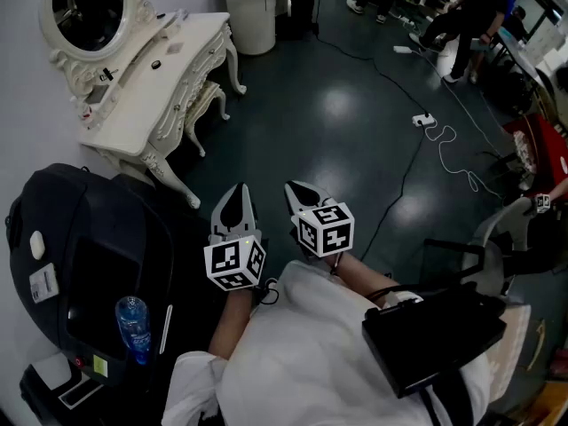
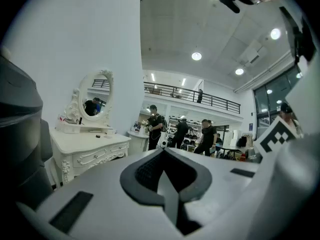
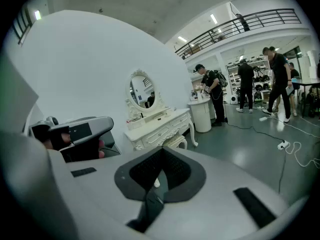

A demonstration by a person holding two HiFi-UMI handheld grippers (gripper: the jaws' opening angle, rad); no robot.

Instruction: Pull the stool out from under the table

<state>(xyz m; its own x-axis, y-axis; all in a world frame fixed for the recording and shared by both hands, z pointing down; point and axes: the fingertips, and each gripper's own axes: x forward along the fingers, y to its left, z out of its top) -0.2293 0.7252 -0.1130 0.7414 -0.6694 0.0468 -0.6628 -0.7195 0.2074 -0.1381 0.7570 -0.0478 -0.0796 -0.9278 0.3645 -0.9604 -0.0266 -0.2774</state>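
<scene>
L claw (image 1: 237, 190) & R claw (image 1: 297, 187) both together, empty, far from stool (image 1: 207, 98) under table (image 1: 133, 118).

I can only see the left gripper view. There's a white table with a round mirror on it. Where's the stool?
Observer: The head view shows the stool tucked under the table, with its curly legs showing.
Operator: Are my grippers close to it?
Observer: No. The left gripper and the right gripper are both well short of it, with dark floor between.
Operator: Is the right gripper holding something?
Observer: No. The right gripper view shows its jaws together with nothing between them.
</scene>
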